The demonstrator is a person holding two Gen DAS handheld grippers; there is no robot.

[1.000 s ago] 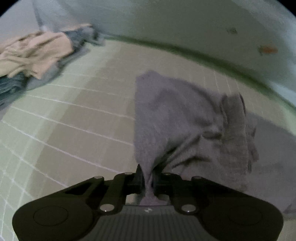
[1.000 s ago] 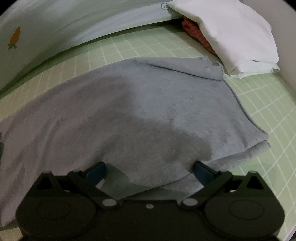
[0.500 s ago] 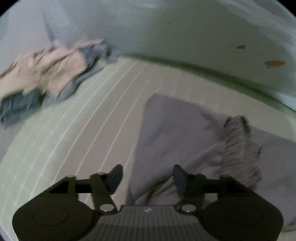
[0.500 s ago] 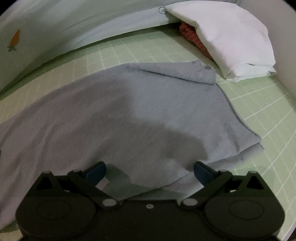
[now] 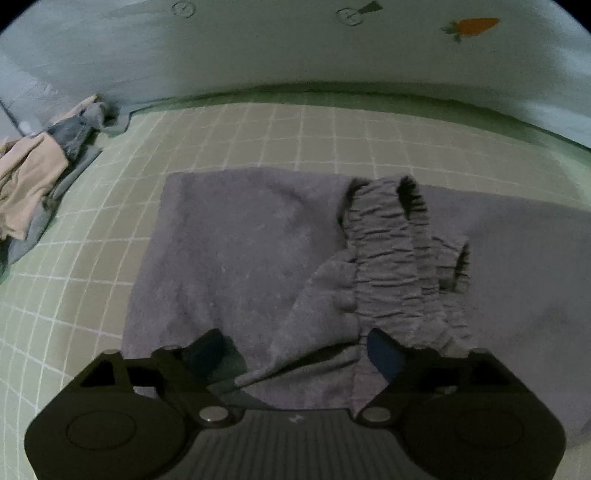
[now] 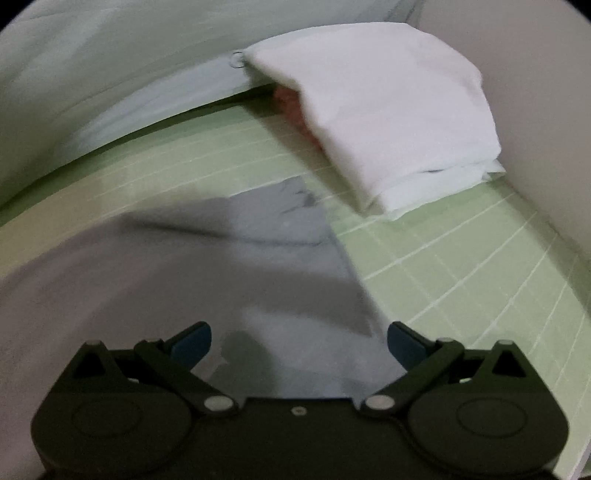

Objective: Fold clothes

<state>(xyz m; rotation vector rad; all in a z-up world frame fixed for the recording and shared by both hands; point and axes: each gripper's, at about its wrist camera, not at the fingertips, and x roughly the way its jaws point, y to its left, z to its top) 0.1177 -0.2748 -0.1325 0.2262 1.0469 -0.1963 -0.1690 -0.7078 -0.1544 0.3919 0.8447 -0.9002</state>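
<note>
A grey garment (image 5: 240, 251) lies spread on the green checked sheet (image 5: 280, 133). Its gathered elastic waistband (image 5: 391, 251) is folded over onto the fabric, right of centre in the left wrist view. My left gripper (image 5: 295, 350) is open just above the garment's near edge, holding nothing. The same grey garment (image 6: 192, 280) fills the lower left of the right wrist view, which is blurred. My right gripper (image 6: 299, 341) is open over the garment's right edge, holding nothing.
A heap of beige and blue clothes (image 5: 40, 177) lies at the far left. A folded white cloth (image 6: 388, 122) with something red under it (image 6: 291, 107) sits at the back right. A pale quilt with a carrot print (image 5: 472, 27) runs along the back.
My left gripper let go of the grey garment and opened; the lifted fabric dropped flat with the waistband folded over. My right gripper, open throughout, moved forward and right along the garment.
</note>
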